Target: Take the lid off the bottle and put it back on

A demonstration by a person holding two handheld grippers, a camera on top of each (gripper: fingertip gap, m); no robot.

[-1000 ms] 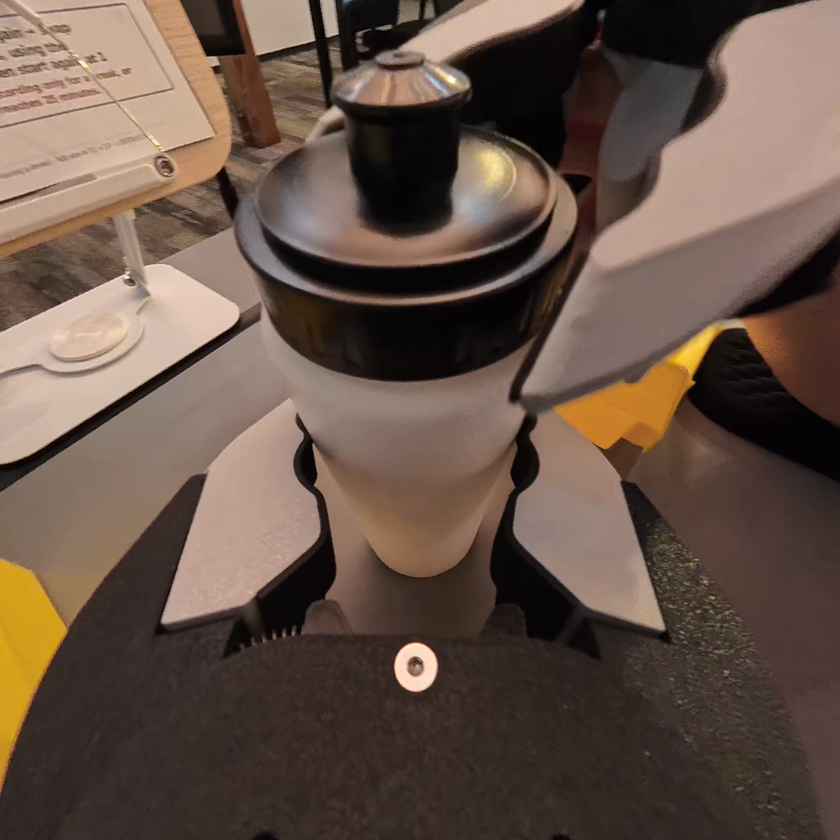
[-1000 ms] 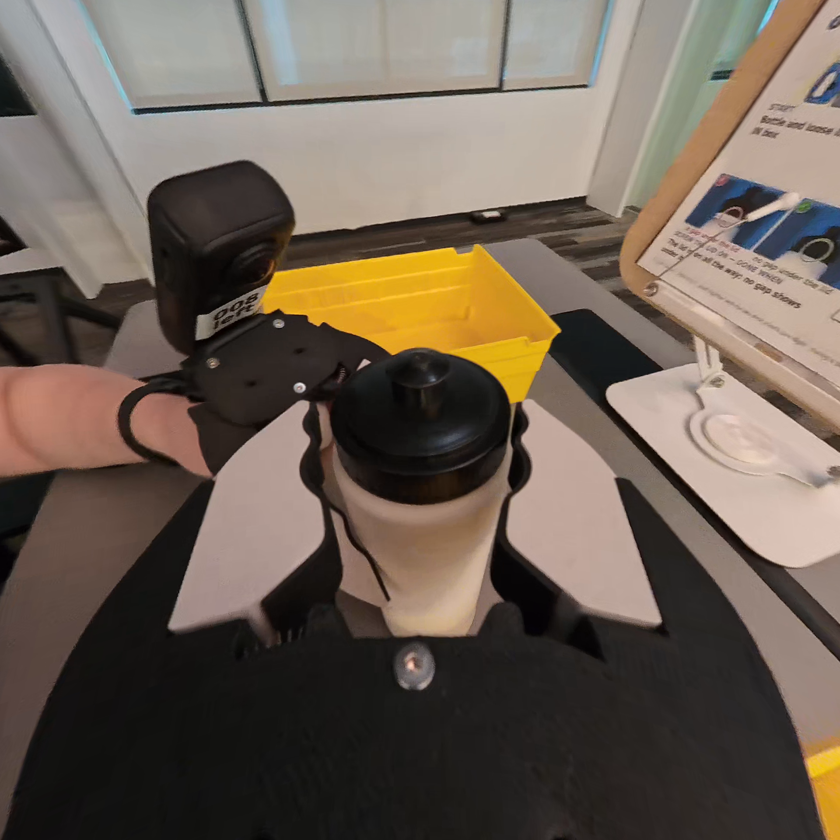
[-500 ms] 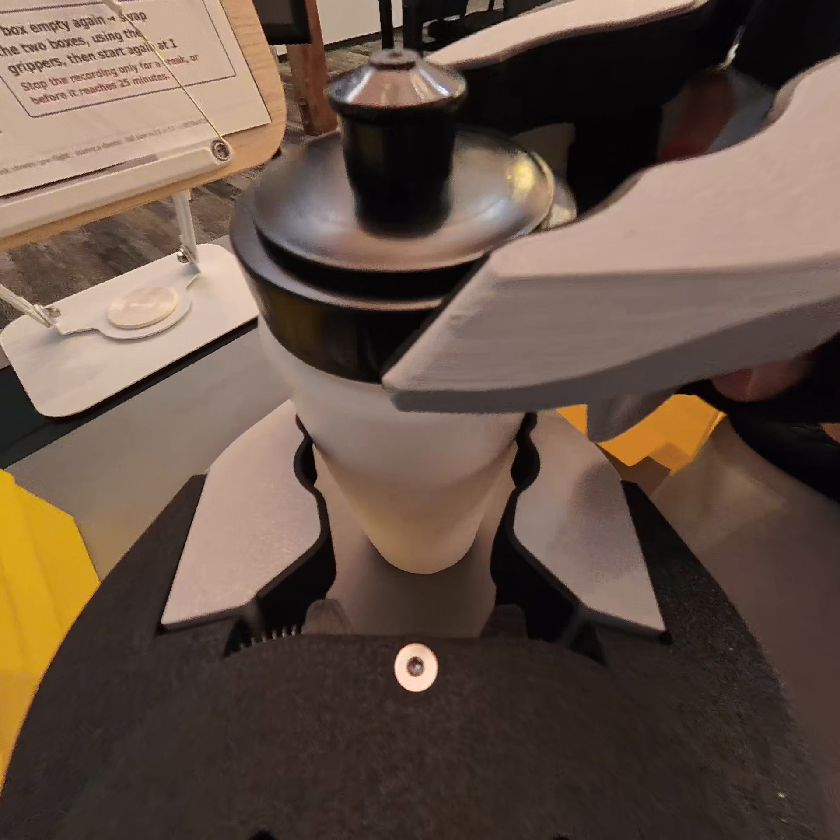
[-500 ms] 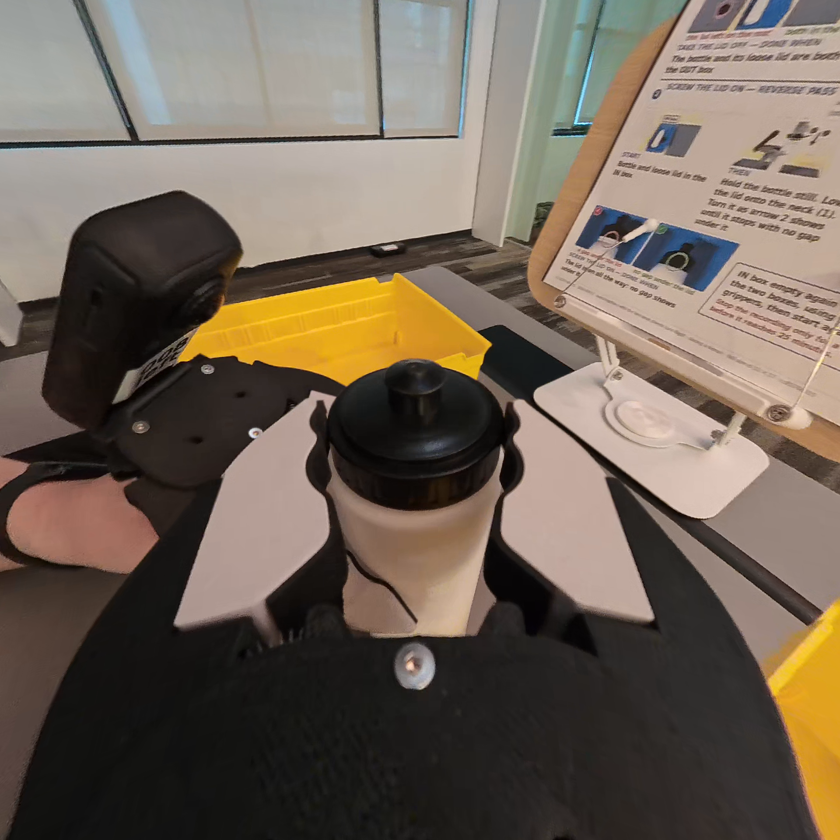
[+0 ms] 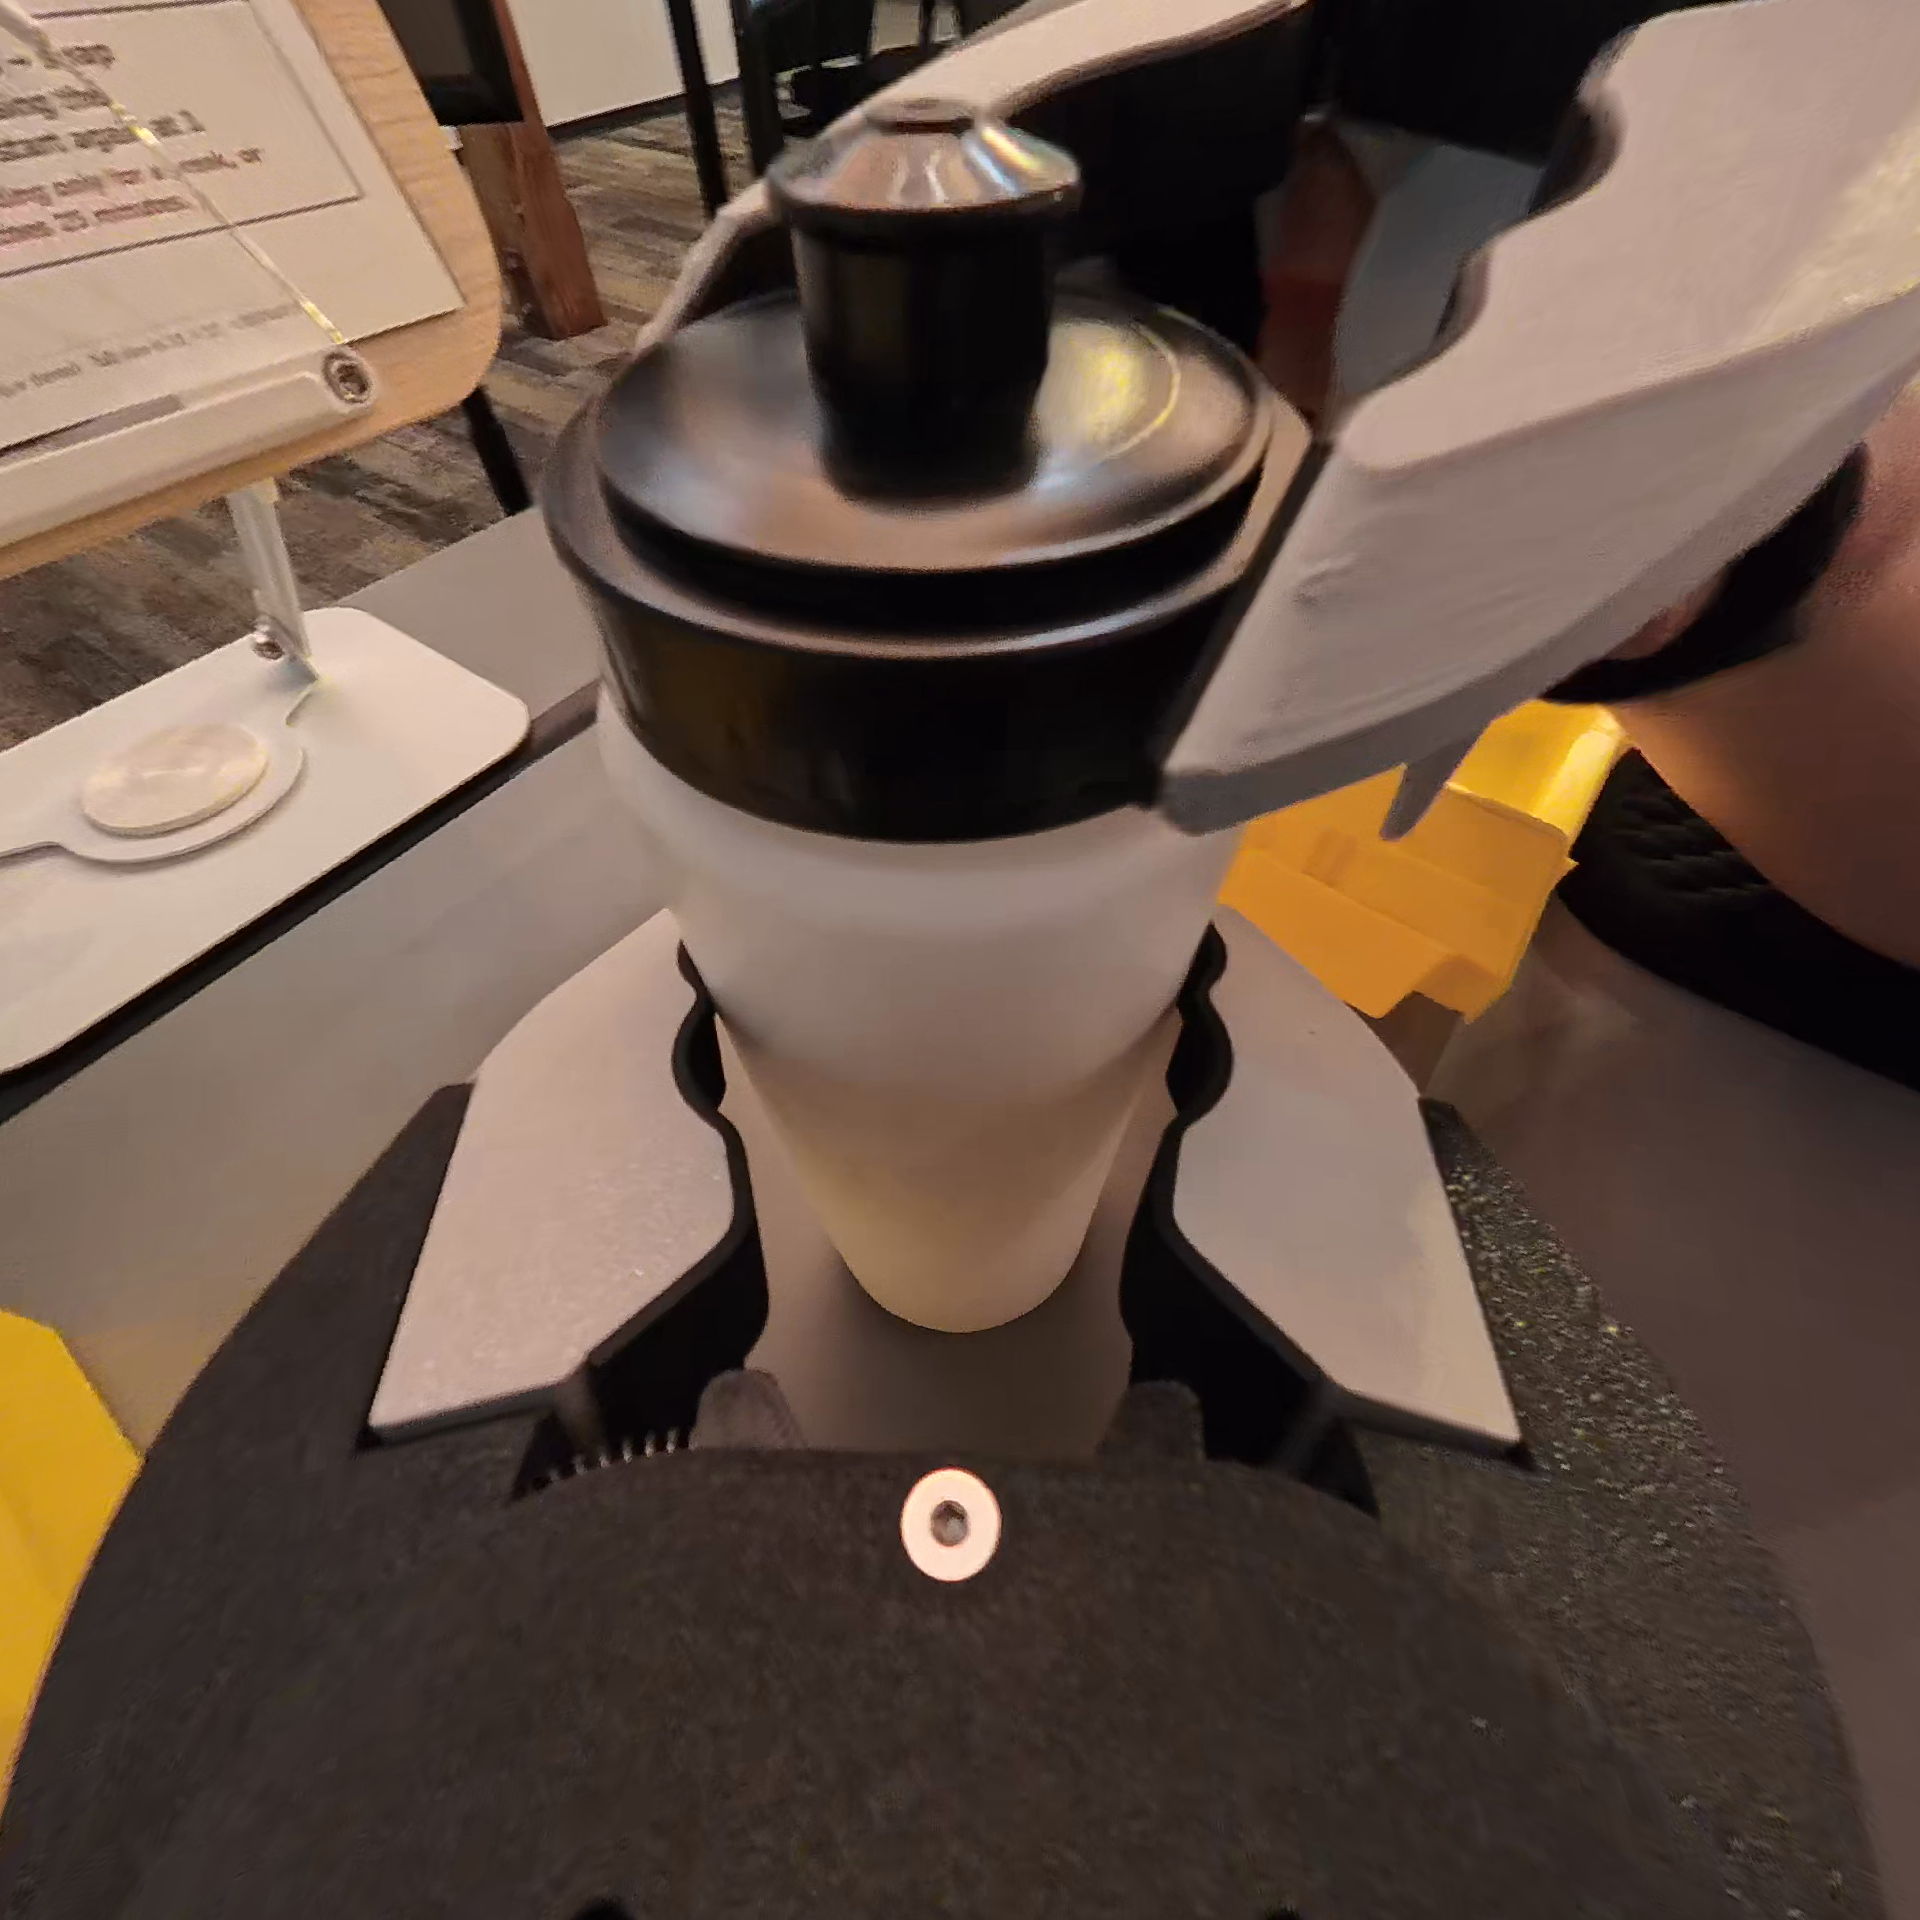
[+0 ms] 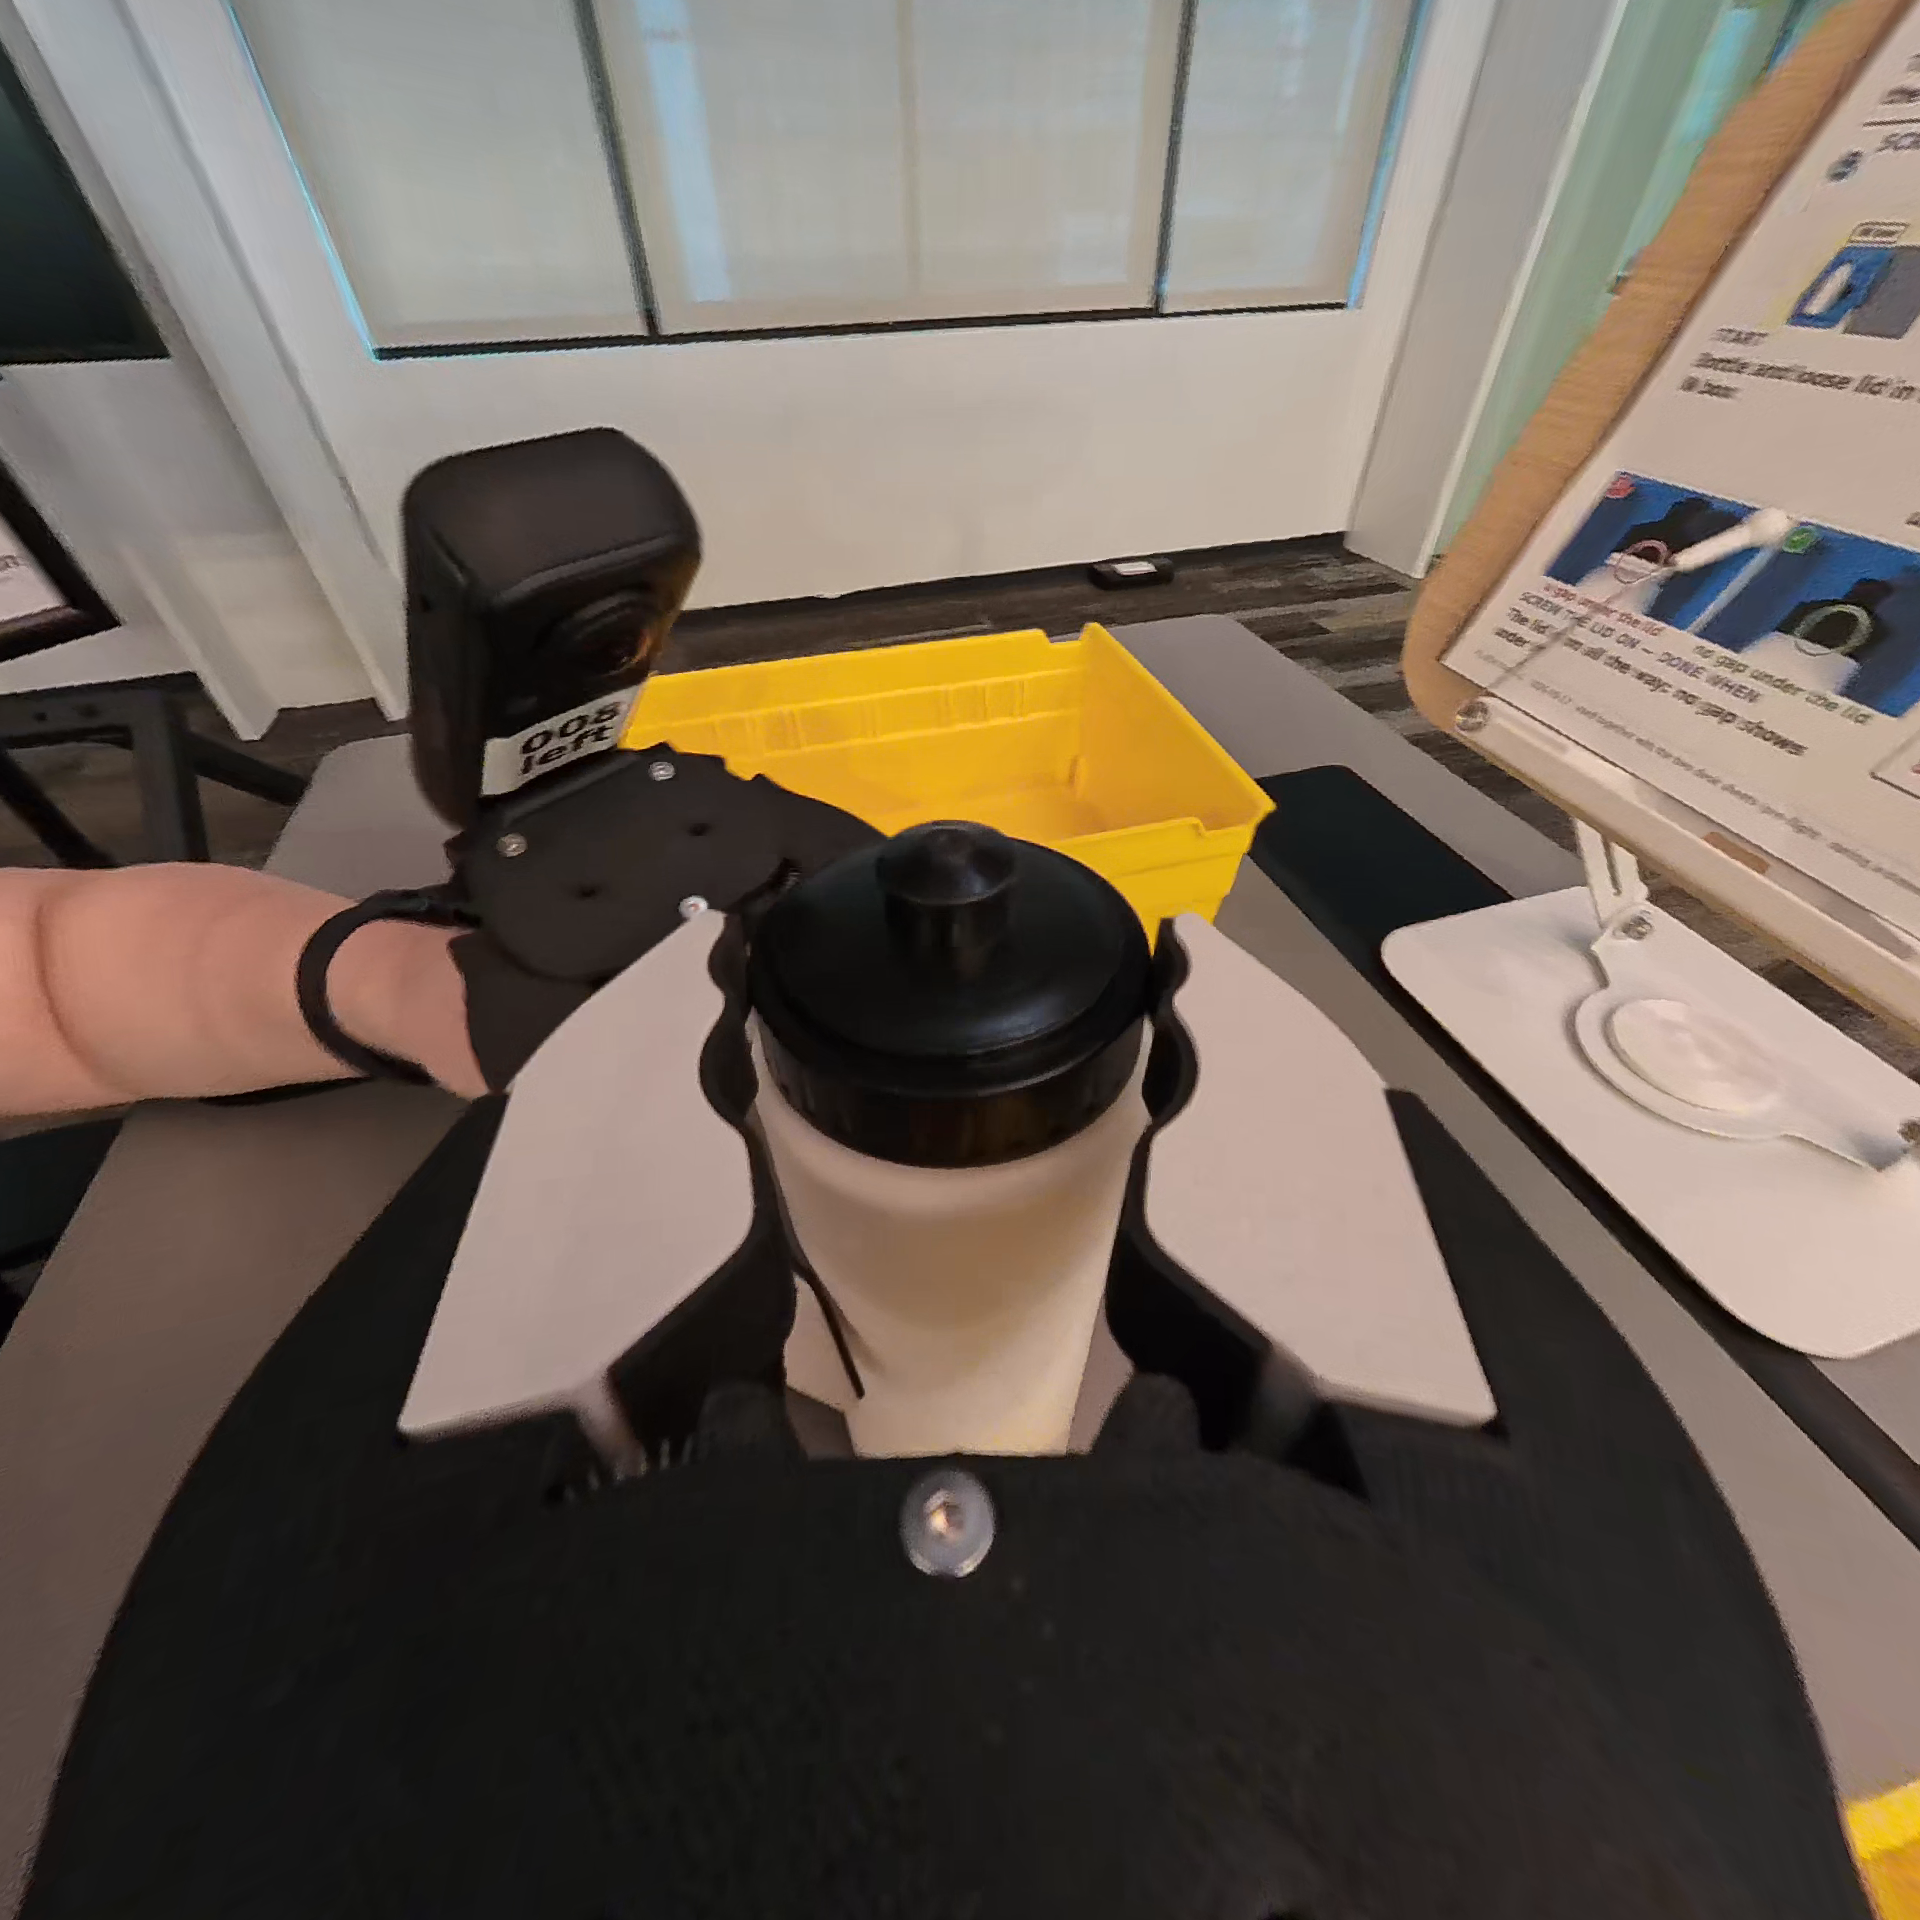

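Note:
A white bottle (image 5: 935, 1143) with a black spouted lid (image 5: 914, 582) stands upright between both grippers. My left gripper (image 5: 945, 966) is shut on the bottle's white body below the lid. My right gripper (image 6: 948, 935) is shut on the lid (image 6: 945, 1049), one grey finger on each side of its rim, with the bottle body (image 6: 935, 1278) below. In the left wrist view, one right gripper finger (image 5: 1507, 499) presses the lid's right side. In the right wrist view, the left gripper's black body (image 6: 623, 862) and a hand show behind the bottle on the left.
A yellow bin (image 6: 956, 748) sits on the grey table behind the bottle, and another yellow bin edge (image 5: 42, 1455) shows at lower left. A wooden instruction board (image 5: 156, 260) on a white stand (image 6: 1714, 1091) is to one side. A dark mat (image 6: 1351, 842) lies by the bin.
The right gripper swung around the lid half a second ago and has turned back to about where it was a second ago. The left gripper keeps hold of the bottle body.

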